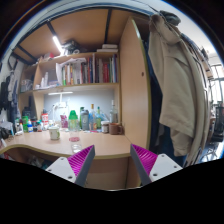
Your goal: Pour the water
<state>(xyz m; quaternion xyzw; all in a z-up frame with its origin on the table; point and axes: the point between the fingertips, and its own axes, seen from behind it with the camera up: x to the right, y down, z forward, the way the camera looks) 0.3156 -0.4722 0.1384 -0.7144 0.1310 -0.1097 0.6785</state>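
Room moderately lit, warm cast. Main source: ceiling strip light [57, 43], blown out to white glare. Secondary glow under bookshelf [85, 72] brightens desk [70, 143] surface. Window [214, 85] beyond hanging coat [180, 80] overexposed. Coat folds in soft shadow. Strong fisheye distortion: vertical lines bow outward. Small desk items soft, possibly motion blur.
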